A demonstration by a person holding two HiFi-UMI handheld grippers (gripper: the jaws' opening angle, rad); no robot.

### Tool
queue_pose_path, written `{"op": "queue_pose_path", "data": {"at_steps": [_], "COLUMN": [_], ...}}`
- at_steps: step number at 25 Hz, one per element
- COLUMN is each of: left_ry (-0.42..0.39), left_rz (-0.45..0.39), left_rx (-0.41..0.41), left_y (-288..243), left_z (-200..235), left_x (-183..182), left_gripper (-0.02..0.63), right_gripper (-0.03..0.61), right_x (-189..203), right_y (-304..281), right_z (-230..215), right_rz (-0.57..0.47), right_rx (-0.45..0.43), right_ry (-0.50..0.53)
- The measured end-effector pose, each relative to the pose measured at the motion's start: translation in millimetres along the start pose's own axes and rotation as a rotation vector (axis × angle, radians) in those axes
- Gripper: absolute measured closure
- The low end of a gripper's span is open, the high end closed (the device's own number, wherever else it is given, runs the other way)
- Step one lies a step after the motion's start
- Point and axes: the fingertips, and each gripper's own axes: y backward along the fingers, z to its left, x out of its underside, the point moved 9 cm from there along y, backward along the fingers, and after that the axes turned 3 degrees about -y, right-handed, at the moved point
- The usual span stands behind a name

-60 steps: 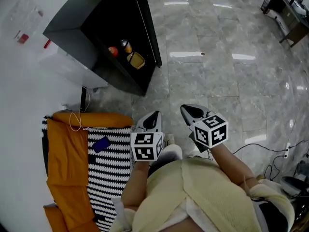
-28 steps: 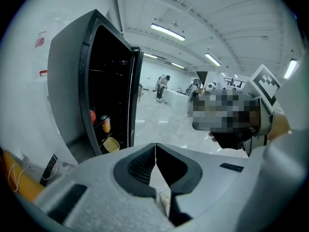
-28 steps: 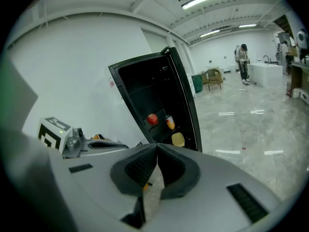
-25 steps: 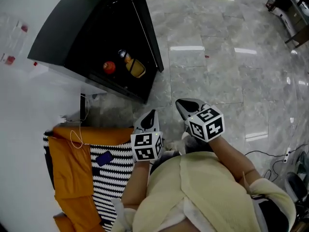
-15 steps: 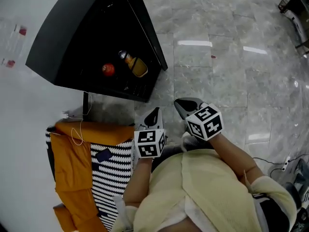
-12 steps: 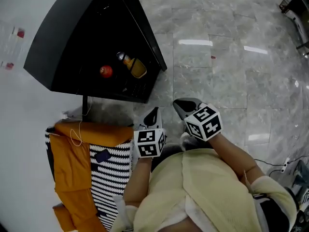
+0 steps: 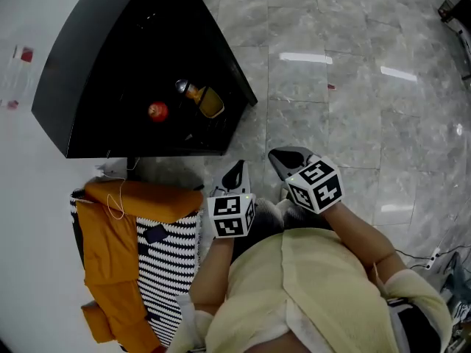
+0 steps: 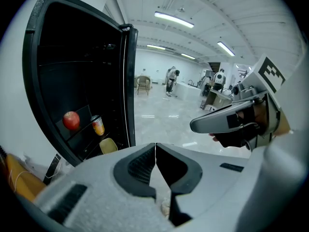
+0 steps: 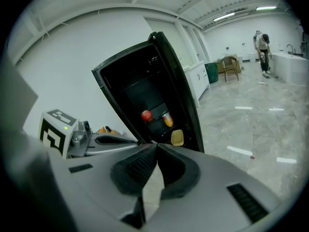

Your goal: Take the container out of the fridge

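A black fridge [image 7: 88, 57] stands open on the floor ahead and to my left. On a low shelf inside lie a yellow container [image 7: 211, 103], a can [image 7: 190, 89] and a red apple [image 7: 157, 111]. The left gripper view shows the container [image 8: 108, 145], as does the right gripper view [image 9: 177, 137]. My left gripper [image 7: 237, 173] and right gripper [image 7: 283, 158] hang close to my body, well short of the fridge. Both are shut with nothing between the jaws, which meet in each gripper view [image 8: 155, 146] [image 9: 157, 145].
An orange cloth [image 7: 110, 234] and a black-and-white striped fabric [image 7: 165, 259] lie on the floor at my left, below the fridge. The fridge door [image 8: 128, 81] stands open on the container's right. Grey tiled floor [image 7: 353, 109] spreads to the right. People and a chair [image 8: 143, 84] are far off.
The fridge has slid a little down and left in the head view and looks slightly nearer. Both grippers keep their place by my body and stay shut.
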Motion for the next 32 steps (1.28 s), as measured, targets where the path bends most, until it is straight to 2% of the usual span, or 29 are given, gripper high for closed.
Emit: {"op": "queue_pose_path", "data": {"at_steps": [5,13,22,32], "left_ry": [-0.032,-0.052,-0.128,-0.186], "left_rz": [-0.006,0.010,0.058,0.108], "left_rx": [-0.050,-0.073,-0.022,0.030], "left_y": [-8,-48,-104,-149], "left_z": [9,33,51,68], "left_x": [1,4,9,39], "left_gripper": [0.591,0.591,0.591,0.591], "right_gripper": [0.549,0.549,0.549,0.549], "right_x": [2,4,16,38], "right_y": [-11,-40,-68,-113], "right_z": [-16,-39,-64,-95], "right_rz": [0.018,0.025,0.035,0.033], "right_rx": [0.010,0.043,0.105,0.150], "right_ry": [-0.010,-0.051,-0.135,-0.197]}}
